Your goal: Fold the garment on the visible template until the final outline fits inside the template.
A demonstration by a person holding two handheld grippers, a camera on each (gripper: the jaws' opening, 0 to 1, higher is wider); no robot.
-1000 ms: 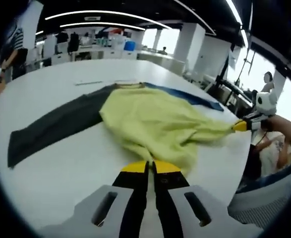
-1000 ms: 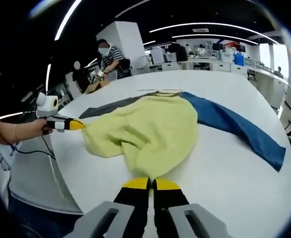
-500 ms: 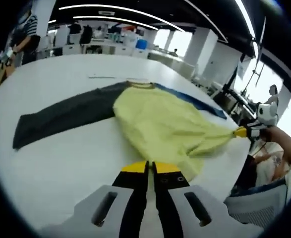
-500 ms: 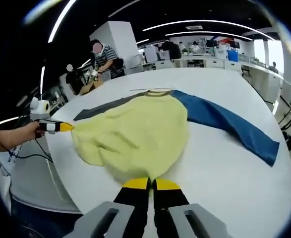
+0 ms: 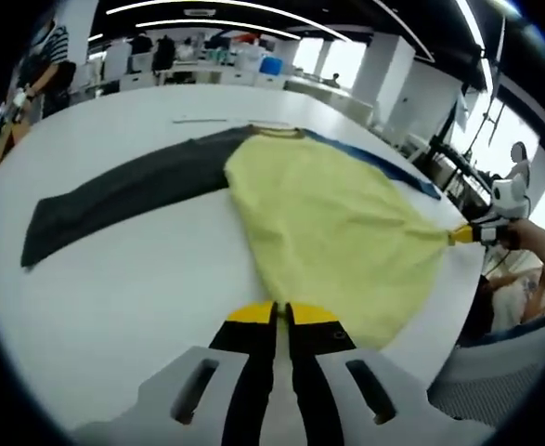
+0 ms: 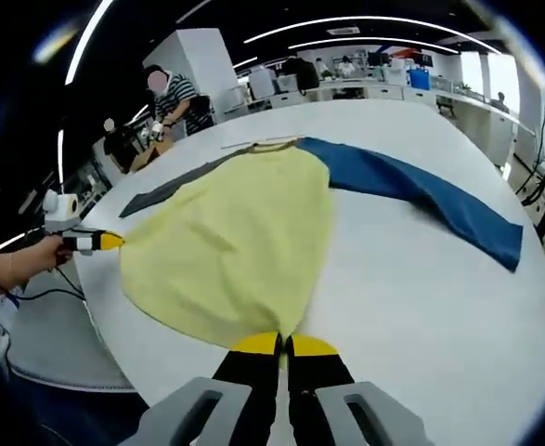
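Observation:
A garment with a yellow body [image 5: 328, 214] [image 6: 226, 242], a dark grey sleeve [image 5: 114, 195] [image 6: 161, 190] and a blue sleeve [image 5: 383, 167] [image 6: 411, 190] lies spread on the white table [image 5: 114, 288], collar at the far side. My left gripper [image 5: 277, 316] is shut on one corner of the yellow hem; in the right gripper view it comes in from the left [image 6: 105, 242]. The other hem corner sits in my shut right gripper [image 6: 284, 346], which the left gripper view shows at the right [image 5: 467, 234]. A thin marked line [image 5: 198, 120] [image 6: 238, 144] lies just beyond the collar.
The table's near edge runs right under the hem. A person in a striped shirt [image 5: 40, 65] [image 6: 170, 93] stands beyond the far left of the table. Desks, chairs and pillars fill the room behind. A hand [image 5: 537, 246] [image 6: 21, 255] holds each gripper.
The bunched yellow body has been pulled toward the near table edge and drawn flat. The two grippers have moved apart, so the hem is now stretched between them.

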